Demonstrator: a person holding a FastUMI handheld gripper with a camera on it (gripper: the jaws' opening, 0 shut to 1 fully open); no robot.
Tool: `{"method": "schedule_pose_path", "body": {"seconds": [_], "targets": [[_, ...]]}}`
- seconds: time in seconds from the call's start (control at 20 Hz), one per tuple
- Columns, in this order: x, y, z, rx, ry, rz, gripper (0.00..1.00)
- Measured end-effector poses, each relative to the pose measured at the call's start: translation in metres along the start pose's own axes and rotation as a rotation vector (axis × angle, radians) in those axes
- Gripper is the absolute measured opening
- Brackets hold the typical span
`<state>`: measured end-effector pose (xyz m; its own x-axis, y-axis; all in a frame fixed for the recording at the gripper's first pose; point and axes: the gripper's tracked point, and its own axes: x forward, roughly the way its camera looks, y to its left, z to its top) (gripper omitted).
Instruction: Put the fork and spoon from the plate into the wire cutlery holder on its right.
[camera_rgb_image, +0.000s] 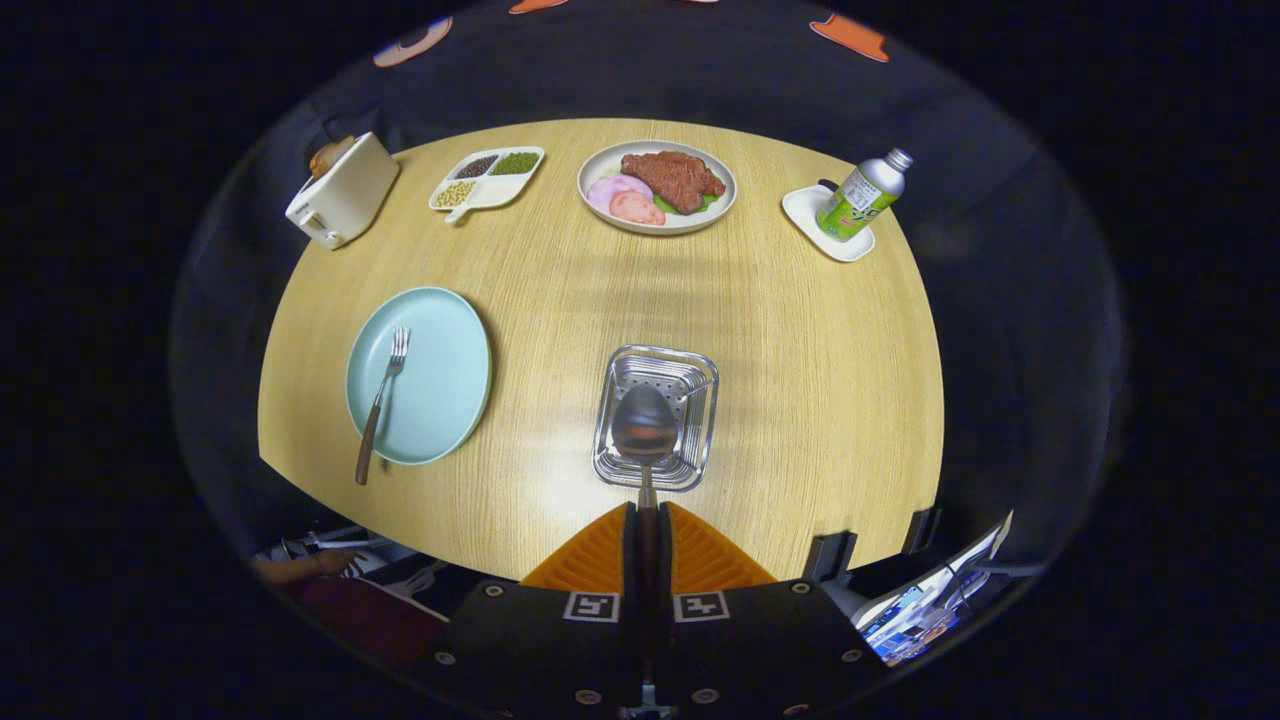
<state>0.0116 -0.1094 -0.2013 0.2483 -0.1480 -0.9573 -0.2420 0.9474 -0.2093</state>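
Observation:
My gripper (647, 512) is shut on the handle of a spoon (644, 425). The spoon's bowl sticks out ahead of the fingers and hangs over the open top of the wire cutlery holder (700, 372), seen from above. To the holder's left lies a pale blue plate (445, 370). A fork (381, 397) with a dark handle rests on the plate, tines pointing away, its handle end jutting past the plate's near rim.
Across the round wooden table (810, 400) stand a toaster (343, 191), a divided dish of beans (488, 176), a plate of meat (657, 185) and a bottle (863, 194) on a small white dish. A person's hand (300, 568) shows below the table's near left edge.

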Motion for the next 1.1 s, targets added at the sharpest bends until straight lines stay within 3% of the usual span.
{"method": "schedule_pose_path", "body": {"seconds": [0.45,0.8,0.85,1.1], "targets": [[0.031,-0.003,0.012,0.025,0.099,0.02,0.05],[0.019,-0.004,0.025,0.034,0.013,0.022,0.16],[0.015,-0.002,0.029,0.04,-0.007,0.025,0.22],[-0.001,0.018,0.043,0.064,-0.121,0.026,0.8]]}}
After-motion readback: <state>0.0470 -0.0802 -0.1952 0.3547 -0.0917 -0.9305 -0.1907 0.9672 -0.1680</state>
